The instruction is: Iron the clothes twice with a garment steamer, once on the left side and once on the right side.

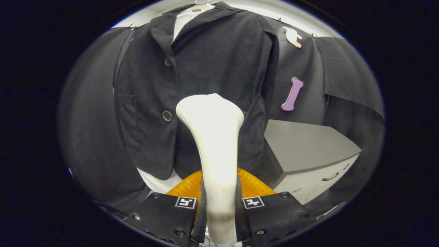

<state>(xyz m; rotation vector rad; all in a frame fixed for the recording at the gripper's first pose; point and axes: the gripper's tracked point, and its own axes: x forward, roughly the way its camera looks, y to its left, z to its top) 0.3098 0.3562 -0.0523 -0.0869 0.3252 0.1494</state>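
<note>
A dark jacket (205, 72) with two round buttons hangs on a white mannequin torso straight ahead, over a white shirt. My gripper (219, 206) is shut on the handle of a white garment steamer (214, 137), both fingers pressing its sides. The steamer rises between the fingers, and its wide head sits in front of the jacket's lower front, just right of the lower button (167, 115). Whether the head touches the cloth I cannot tell. Orange ribbed finger pads (253, 185) show on either side of the handle.
A grey cabinet (301, 147) with a white drawer front and a handle stands to the right of the jacket, close to its hem. Black cloth lines the wall behind and to both sides.
</note>
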